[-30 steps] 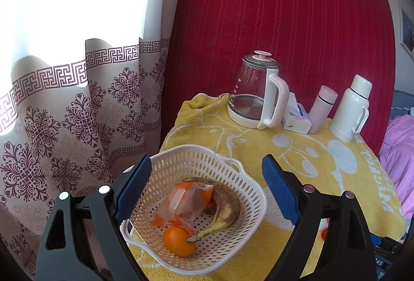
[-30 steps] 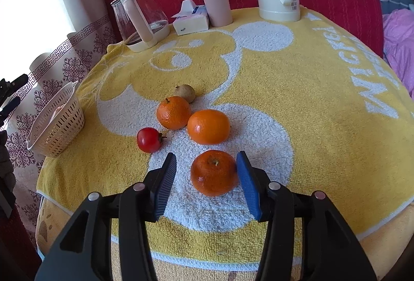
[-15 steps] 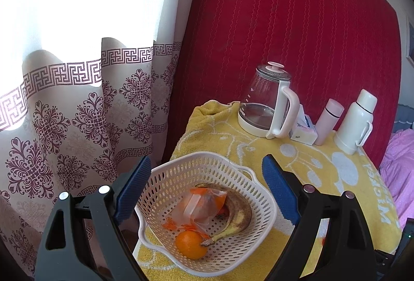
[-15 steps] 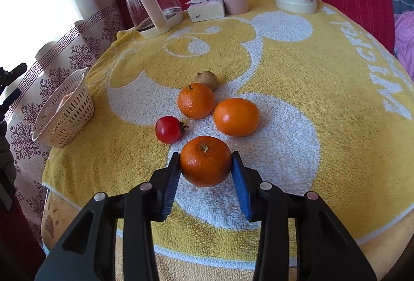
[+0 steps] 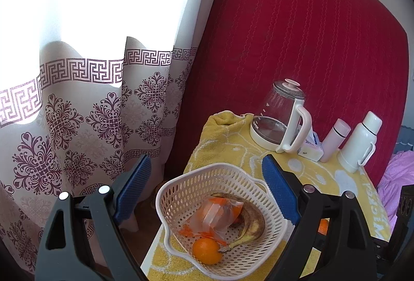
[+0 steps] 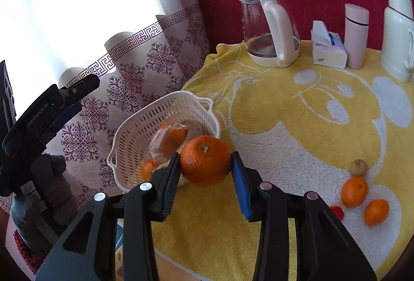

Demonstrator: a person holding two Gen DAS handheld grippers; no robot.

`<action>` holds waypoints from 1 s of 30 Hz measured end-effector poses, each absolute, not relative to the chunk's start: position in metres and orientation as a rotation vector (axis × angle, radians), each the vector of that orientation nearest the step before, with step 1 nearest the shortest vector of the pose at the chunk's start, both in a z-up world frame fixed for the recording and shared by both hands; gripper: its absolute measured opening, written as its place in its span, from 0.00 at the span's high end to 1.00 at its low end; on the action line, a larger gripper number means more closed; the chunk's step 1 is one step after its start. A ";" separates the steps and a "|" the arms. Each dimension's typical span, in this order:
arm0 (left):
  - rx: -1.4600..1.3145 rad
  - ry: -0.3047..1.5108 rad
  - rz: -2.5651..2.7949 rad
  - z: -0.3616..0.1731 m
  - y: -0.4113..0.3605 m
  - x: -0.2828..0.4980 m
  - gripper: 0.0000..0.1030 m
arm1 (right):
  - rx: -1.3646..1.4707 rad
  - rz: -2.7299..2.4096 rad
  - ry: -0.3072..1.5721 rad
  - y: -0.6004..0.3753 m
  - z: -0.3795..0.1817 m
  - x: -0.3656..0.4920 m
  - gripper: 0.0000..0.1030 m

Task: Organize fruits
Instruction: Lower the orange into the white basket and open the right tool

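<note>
While the right gripper (image 6: 205, 172) is clamped on an orange (image 6: 205, 160), its blue pads pressing the fruit's two sides, the basket (image 6: 129, 141) lies just behind and to the left of that fruit in the right wrist view, at centre left of the frame. The coming move turns on this: the orange must travel forward and a little leftward to clear the near rim, then go down into the well. The orange looks held above the cloth (image 6: 297, 126), not resting on it. The fruit is round, so it has no long axis to line up; only the drop spot matters.

The orange is deep in colour, with a pitted skin and a small green stem scar facing up. It seems firm, and the pads do not dent it visibly.

The left gripper (image 5: 207, 193) is spread wide and holds nothing; in its own view it frames the basket at lower centre. Inside lie a browned banana (image 5: 254, 221), a clear bag (image 5: 217, 213) with orange matter in it, and a smaller orange (image 5: 207, 251) near the front. The freest spot appears to be the left half of the well.

Still on the cloth, at lower right of the right wrist view, are two oranges (image 6: 354, 191), a red fruit (image 6: 337, 212) and a small brown one (image 6: 358, 167).
</note>
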State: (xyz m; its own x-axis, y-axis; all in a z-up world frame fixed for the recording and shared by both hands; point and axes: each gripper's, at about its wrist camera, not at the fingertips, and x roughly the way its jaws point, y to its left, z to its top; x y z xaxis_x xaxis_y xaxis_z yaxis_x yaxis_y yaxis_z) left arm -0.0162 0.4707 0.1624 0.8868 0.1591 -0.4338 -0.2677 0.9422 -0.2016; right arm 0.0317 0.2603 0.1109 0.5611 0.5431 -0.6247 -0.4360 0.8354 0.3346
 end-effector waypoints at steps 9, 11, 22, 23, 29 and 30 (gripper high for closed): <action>-0.278 0.427 0.245 0.161 0.479 -0.015 0.14 | 0.169 0.644 0.787 0.318 0.126 0.053 0.56; -0.279 0.429 0.246 0.160 0.479 -0.014 0.14 | 0.176 0.633 0.788 0.310 0.123 0.053 0.56; -0.237 0.432 0.218 0.160 0.460 -0.011 0.14 | 0.245 0.505 0.845 0.247 0.078 0.042 0.55; -0.230 0.433 0.215 0.160 0.457 -0.011 0.14 | 0.242 0.490 0.844 0.242 0.075 0.039 0.55; -0.186 0.432 0.186 0.160 0.439 -0.010 0.10 | 0.235 0.395 0.820 0.203 0.064 0.029 0.51; -0.181 0.433 0.182 0.159 0.437 -0.009 0.10 | 0.241 0.378 0.820 0.195 0.063 0.029 0.51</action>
